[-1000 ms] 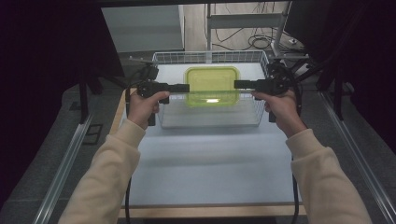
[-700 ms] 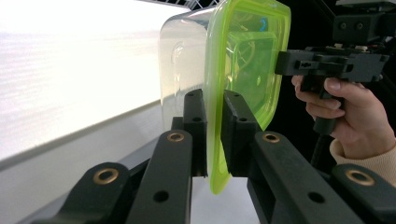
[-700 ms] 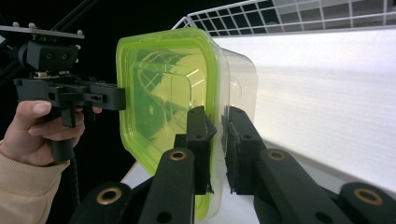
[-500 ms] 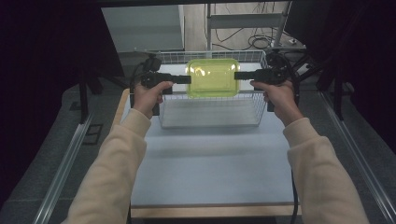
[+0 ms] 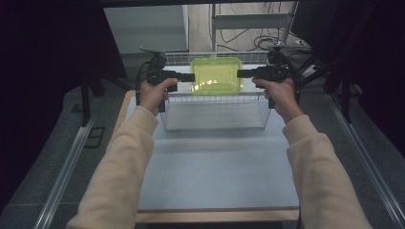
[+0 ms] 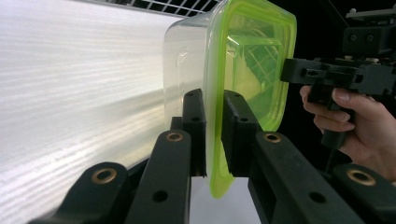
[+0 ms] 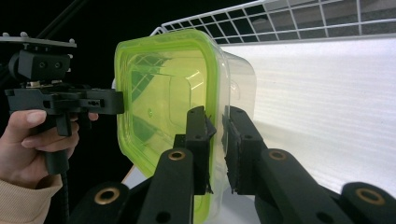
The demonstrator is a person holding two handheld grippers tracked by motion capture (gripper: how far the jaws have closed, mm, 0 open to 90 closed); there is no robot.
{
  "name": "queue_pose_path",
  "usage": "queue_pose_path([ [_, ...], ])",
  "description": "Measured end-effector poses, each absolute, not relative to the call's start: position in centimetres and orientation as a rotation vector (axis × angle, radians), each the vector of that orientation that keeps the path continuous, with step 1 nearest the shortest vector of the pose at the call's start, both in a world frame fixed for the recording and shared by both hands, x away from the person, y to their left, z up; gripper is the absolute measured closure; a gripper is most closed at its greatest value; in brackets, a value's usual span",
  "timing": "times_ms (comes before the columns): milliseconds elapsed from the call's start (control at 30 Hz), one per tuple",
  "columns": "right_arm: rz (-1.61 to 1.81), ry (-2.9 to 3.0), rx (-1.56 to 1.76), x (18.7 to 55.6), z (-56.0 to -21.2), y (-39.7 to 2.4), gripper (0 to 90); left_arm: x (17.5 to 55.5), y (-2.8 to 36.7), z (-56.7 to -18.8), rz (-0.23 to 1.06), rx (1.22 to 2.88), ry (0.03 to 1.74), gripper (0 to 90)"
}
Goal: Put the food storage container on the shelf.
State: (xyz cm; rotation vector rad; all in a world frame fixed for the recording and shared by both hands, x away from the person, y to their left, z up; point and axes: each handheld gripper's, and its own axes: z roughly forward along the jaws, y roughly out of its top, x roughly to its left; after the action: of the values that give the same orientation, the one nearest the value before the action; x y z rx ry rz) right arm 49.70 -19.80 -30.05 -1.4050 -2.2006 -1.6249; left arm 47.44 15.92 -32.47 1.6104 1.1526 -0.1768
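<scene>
A clear plastic container with a yellow-green lid (image 5: 216, 76) hangs in the air above the back half of a white wire basket (image 5: 215, 97). My left gripper (image 5: 192, 77) is shut on the lid's left rim and my right gripper (image 5: 239, 74) is shut on its right rim. In the left gripper view the jaws (image 6: 213, 100) pinch the green rim of the container (image 6: 247, 60), with the right gripper (image 6: 287, 70) at the far edge. In the right gripper view the jaws (image 7: 215, 116) clamp the rim of the container (image 7: 159, 93), and the left gripper (image 7: 119, 100) touches the opposite side.
The basket stands at the far end of a pale table top (image 5: 215, 167); its rim (image 7: 327, 18) appears behind the container. Metal rails (image 5: 62, 176) run along both sides of the table. Cables and a rack (image 5: 248, 24) lie beyond the basket.
Both grippers have risen and moved away from the person, carrying the container up out of the basket. Both stay shut on its rim.
</scene>
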Motion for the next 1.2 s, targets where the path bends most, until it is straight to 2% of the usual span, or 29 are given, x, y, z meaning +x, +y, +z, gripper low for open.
queue_pose_path([
  [400,-1.601,-2.198,-1.464,51.7,-30.9,-19.2,77.8,49.2,15.9,-33.1,-0.193,1.58,1.184,78.3],
  [633,-1.606,-2.253,-1.49,52.4,-31.4,-18.7,70.7,50.4,15.9,-33.9,-0.204,1.541,1.207,73.8],
  [733,-1.588,-2.359,-1.505,52.6,-31.7,-18.2,55.8,50.7,15.9,-34.3,-0.189,1.548,1.232,62.3],
  [767,-1.623,-2.359,-1.527,52.5,-31.8,-18.2,48.6,50.7,16.0,-34.3,-0.166,1.534,1.231,48.6],
  [800,-1.623,-2.359,-1.527,52.5,-31.8,-18.2,48.6,50.7,16.0,-34.3,-0.166,1.534,1.231,43.5],
  [833,-1.638,-2.356,-1.522,52.5,-31.9,-18.3,47.1,50.7,16.2,-34.2,-0.143,1.527,1.242,43.5],
  [867,-1.647,-2.36,-1.524,52.4,-31.9,-18.4,43.1,50.7,16.3,-34.2,-0.135,1.527,1.246,34.1],
  [933,-1.652,-2.355,-1.525,52.3,-31.9,-18.5,40.8,50.6,16.5,-34.2,-0.142,1.533,1.239,27.9],
  [1100,-1.719,-2.352,-1.493,51.1,-31.0,-19.1,36.9,49.7,16.5,-33.8,-0.079,1.582,1.212,22.2],
  [1200,-1.756,-2.386,-1.425,49.5,-30.6,-19.3,35.7,48.1,16.8,-33.1,-0.046,1.573,1.188,22.1],
])
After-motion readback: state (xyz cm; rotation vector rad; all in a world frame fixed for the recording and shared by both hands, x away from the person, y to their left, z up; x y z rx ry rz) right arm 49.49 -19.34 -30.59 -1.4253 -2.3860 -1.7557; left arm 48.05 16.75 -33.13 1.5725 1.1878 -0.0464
